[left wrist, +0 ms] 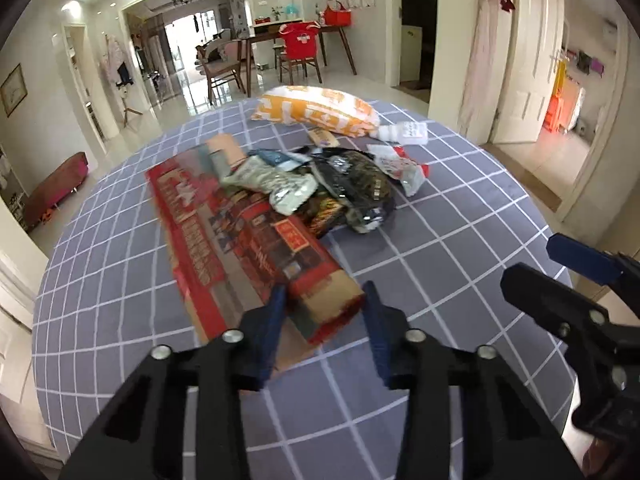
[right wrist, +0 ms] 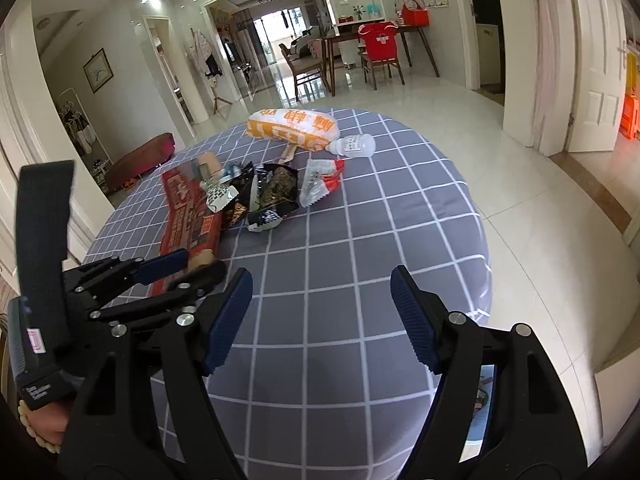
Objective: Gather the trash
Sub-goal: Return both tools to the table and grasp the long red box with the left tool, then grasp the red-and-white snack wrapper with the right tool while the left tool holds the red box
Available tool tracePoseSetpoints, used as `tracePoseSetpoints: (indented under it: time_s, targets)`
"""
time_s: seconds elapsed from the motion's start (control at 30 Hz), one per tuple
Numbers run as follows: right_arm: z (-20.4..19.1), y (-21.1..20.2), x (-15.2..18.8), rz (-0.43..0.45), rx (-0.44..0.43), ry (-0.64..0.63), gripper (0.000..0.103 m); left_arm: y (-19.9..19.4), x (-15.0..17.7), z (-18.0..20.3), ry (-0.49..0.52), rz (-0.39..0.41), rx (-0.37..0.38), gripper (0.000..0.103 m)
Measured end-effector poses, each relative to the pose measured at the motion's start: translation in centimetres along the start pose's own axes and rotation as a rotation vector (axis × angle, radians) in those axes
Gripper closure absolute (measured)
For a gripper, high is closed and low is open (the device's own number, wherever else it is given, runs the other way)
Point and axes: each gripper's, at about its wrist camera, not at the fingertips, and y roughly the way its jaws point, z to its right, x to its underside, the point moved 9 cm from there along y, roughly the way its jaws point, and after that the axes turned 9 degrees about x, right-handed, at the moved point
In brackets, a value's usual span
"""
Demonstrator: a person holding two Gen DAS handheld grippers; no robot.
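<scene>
Left wrist view gives me the flattened red carton (left wrist: pixel 248 240), a long printed box with brown cardboard showing at its near end, lying on the counter (left wrist: pixel 460 264) under a grey cloth with white grid lines. My left gripper (left wrist: pixel 324 316) has its blue fingers (left wrist: pixel 276 316) on either side of that near end, close against it; whether they actually pinch it I cannot tell, since the frame is blurred. On the carton's far half sits a heap of crumpled wrappers (left wrist: pixel 320 188), silver, black and dark printed foil, too tangled to count. Just beyond lie a red-and-white wrapper (left wrist: pixel 400 164), an orange-and-white bag (left wrist: pixel 320 110) and a small clear bottle (left wrist: pixel 404 133) on its side, touching the bag. My right gripper (right wrist: pixel 322 316) hovers over bare cloth with fingers (right wrist: pixel 412 316) spread wide, holding nothing. Its view shows the left gripper from the side, covering the carton's near end.
</scene>
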Motion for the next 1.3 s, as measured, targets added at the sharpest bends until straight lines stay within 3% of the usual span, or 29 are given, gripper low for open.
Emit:
tracePoseSetpoints:
  time_s: [0.1,0.27,0.57,0.67,0.8,0.87,1.1,1.3]
  targets:
    - [-0.8,0.3,-0.3,-0.001,-0.012,-0.014,0.032,-0.9,0.4,-0.8,-0.047,0.021,0.035,0.073]
    - [-2.6,0.8,-0.9,0.001,-0.031,-0.042,0.032,-3.7,0.3,-3.0,-0.156,0.12,0.074,0.079]
    - [-7.7,2.5,-3.0,0.01,-0.06,-0.152,0.033,-5.9,-0.2,-6.6,-0.284,0.225,0.099,0.088]
    - [-9.7,4.1,-3.9,-0.006,-0.065,-0.203,0.049,-6.5,-0.6,-7.2,-0.298,0.249,0.102,0.089]
    - [-11.6,6.9,-4.6,-0.04,-0.066,-0.253,0.058,-6.7,-0.9,-7.9,-0.31,0.27,0.114,0.092]
    - [-12.4,8.5,-4.8,-0.06,-0.044,-0.281,0.069,-6.8,-0.8,-8.3,-0.312,0.276,0.125,0.092]
    - [-13.2,11.9,-4.7,-0.12,0.003,-0.337,0.078,-6.8,-1.1,-9.0,-0.322,0.294,0.127,0.093]
    - [-14.0,12.2,-4.2,-0.13,-0.033,-0.369,0.095,-7.2,-1.3,-8.7,-0.316,0.311,0.113,0.094]
